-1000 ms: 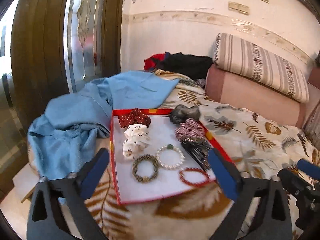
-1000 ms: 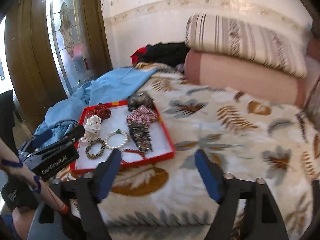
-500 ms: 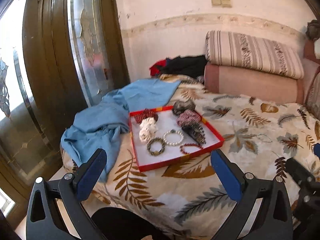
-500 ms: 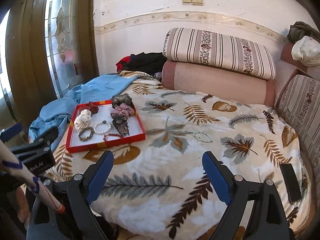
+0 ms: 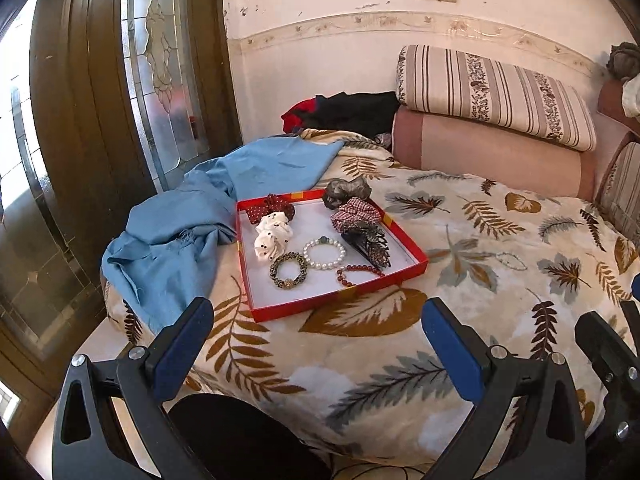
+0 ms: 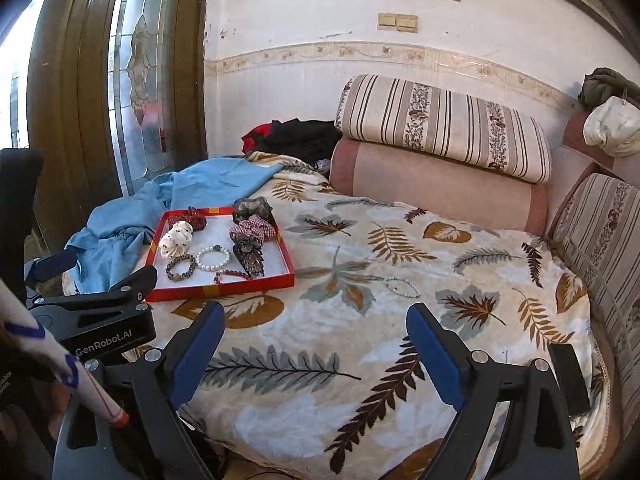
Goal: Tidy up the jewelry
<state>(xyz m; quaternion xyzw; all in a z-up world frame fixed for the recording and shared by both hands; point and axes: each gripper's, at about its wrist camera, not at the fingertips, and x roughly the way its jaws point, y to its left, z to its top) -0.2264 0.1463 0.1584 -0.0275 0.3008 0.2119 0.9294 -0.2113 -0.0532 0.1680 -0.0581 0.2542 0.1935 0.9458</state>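
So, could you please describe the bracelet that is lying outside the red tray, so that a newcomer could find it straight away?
Start at the leaf-print blanket covering the bed, then find the red tray near its left edge. To the right of the tray, alone on a grey-green leaf, lies a pale bead bracelet. Unlike the other bracelets, it sits on the blanket, not in the tray.

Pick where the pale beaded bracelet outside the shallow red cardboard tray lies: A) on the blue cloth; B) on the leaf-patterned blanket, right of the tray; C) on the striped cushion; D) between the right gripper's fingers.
B: the pale beaded bracelet lies flat on the leaf-patterned blanket, right of the red cardboard tray, touching neither gripper.
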